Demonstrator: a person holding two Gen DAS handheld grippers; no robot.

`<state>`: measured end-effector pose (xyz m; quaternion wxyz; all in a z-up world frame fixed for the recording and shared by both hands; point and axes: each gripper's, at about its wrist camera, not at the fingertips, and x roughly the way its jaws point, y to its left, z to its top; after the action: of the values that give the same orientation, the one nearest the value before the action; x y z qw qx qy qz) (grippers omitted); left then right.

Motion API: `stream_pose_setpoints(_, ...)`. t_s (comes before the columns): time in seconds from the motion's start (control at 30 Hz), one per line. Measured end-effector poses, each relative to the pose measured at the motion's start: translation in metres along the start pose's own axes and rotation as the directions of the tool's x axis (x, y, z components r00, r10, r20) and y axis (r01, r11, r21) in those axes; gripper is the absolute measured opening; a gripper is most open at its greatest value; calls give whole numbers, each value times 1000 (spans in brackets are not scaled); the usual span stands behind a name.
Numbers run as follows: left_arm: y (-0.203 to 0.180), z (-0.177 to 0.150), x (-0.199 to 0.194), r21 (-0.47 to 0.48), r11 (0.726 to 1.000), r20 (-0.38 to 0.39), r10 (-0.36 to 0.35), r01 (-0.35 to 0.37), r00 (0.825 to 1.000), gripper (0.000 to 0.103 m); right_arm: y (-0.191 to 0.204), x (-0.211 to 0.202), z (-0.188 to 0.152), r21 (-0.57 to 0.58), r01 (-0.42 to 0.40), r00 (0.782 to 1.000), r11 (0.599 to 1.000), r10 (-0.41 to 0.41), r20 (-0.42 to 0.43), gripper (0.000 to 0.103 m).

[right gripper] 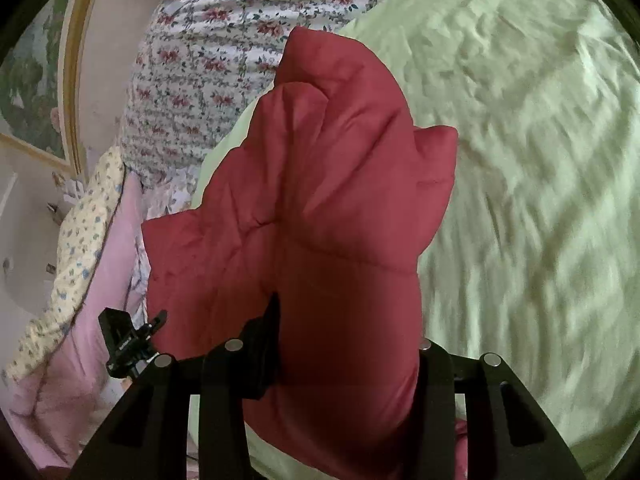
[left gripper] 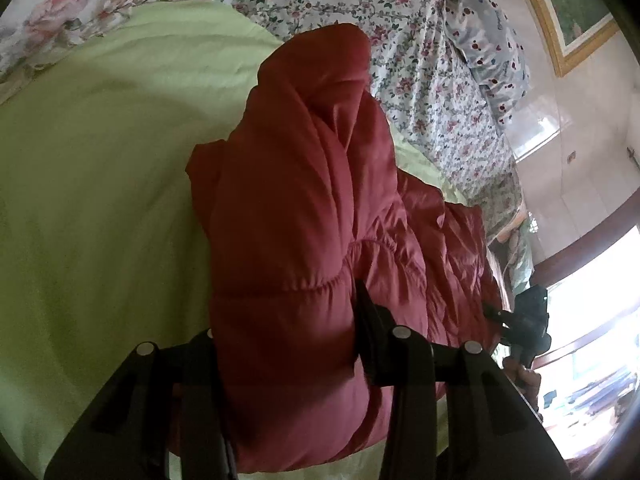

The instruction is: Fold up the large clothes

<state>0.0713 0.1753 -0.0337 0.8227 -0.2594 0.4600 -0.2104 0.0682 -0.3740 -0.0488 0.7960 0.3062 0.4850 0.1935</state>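
A bedroom: a bed spread with a light green sheet [left gripper: 92, 168], a floral quilt [left gripper: 432, 92] bunched at its far side, a gilt-framed painting [right gripper: 36, 80] on the wall and a bright window at the right edge of the left wrist view.

The left tool [left gripper: 288, 344] is clamped on thick padded fabric, one black finger [left gripper: 366, 312] pressed into a stitched seam while the other is hidden behind the bulge. The right tool [right gripper: 348, 340] likewise grips a fat roll of the same cloth, which fills the gap between its fingers. What both hold is a dark red quilted puffer jacket [left gripper: 304, 184], lifted at its near edge so that it hangs and bunches away from the tools, its far part drooping toward the green sheet. In the right wrist view a sleeve-like flap [right gripper: 436, 168] sticks out to the right.

The folding looks to be somewhere in the middle: the jacket is gathered and doubled on itself, but it is rumpled, not flat, and no neat stack shows. It has yet to be laid down, squared and smoothed.

Both tools point forward and somewhat downward over the bed, close side by side; each glimpses the other at the edge of its view.
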Motion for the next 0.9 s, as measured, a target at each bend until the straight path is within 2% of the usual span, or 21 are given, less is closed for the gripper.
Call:
stream_pose_setpoints(0.1,1,-4,7,20,998,-3,61,-61,998,42,0,3,-5,-32,47,999,998,-47,3,48)
stream_pose_setpoints(0.2,3,-3,13,12,995,4,94,-94,996,49,-6,7,-4,-9,60,998,998,-60,5,55)
stream_pose_setpoints(0.33,0,-1,12,8,982,40,187,-188,981,74,-8,5,-4,16,87,996,996,-87,18,66)
stream_pose_setpoints(0.37,-2,-1,11,16,976,53,215,-217,975,76,-7,4,-3,15,109,994,994,-110,21,69)
stream_pose_setpoints(0.4,-4,-1,9,25,969,68,243,-245,968,82,-6,2,-3,11,136,990,991,-136,28,78)
stream_pose_setpoints(0.43,-7,0,6,35,962,89,267,-271,960,83,-5,-1,-2,7,164,986,986,-164,40,85)
stream_pose_setpoints(0.47,-9,1,2,45,956,108,283,-289,953,83,-5,-4,-2,4,184,982,983,-184,50,88)
stream_pose_setpoints(0.6,-12,8,-10,51,936,179,334,-348,925,83,1,-21,3,-8,259,960,966,-256,114,90)
stream_pose_setpoints(0.77,-21,24,-8,63,938,201,322,-340,925,83,18,-19,11,-58,289,949,956,-277,151,97)
stream_pose_setpoints(0.83,-30,31,-4,77,932,223,330,-354,917,83,26,-10,19,-79,296,947,952,-282,157,97)
stream_pose_setpoints(0.9,-37,40,6,100,924,224,340,-369,913,83,33,0,28,-102,335,934,937,-317,164,100)
